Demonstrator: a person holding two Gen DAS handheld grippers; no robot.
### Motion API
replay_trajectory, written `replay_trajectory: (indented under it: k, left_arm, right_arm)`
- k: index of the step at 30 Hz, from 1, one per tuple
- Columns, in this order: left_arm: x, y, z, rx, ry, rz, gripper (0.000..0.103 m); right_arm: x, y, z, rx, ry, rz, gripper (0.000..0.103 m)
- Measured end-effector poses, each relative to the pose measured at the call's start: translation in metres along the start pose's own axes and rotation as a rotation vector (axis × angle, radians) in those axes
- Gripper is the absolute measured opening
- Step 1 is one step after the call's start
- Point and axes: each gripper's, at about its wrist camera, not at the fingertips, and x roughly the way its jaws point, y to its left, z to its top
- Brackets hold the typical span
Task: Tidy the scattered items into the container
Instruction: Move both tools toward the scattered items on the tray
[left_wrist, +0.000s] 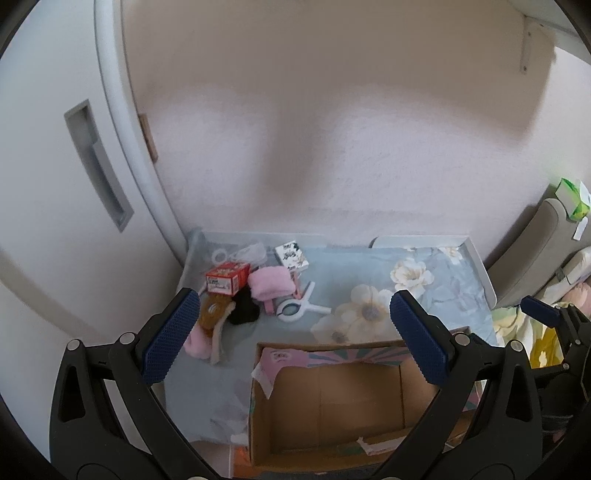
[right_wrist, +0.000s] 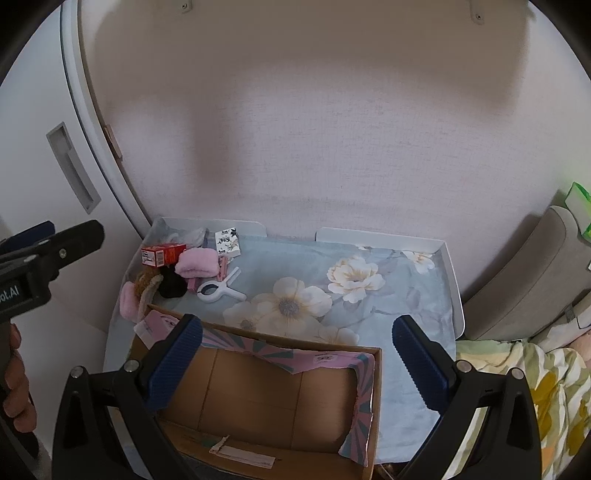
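Left gripper: jaws spread wide, nothing held, poised above the cardboard box. Right gripper: likewise spread, nothing held, above the same box.

Open brown cardboard box: near wall cut off by the bottom edge in both views, its left corner hidden behind a blue-padded finger. Clear plastic item at the tray's far left corner: too blurred to identify. Small red printed carton: lettering too small to read.
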Motion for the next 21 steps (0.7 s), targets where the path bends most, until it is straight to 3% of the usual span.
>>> replay_trajectory:
  k: [9,15,21]
  left_arm:
    - [-0.021,0.071,0.003,-0.074,-0.059,0.147,0.103]
    - [-0.013,0.108,-0.011,-0.149,-0.011,0.179,0.103]
    - [0.006,0.119,-0.032,-0.168,0.058,0.18,0.103]
  right_arm:
    - [0.005,0.0,0.005,-0.028,-0.001,0.032,0.103]
    - [0.012,-0.006,0.011,-0.04,0.0,0.091,0.103]
    - [0.019,-0.007,0.024,-0.13,-0.01,0.107,0.103]
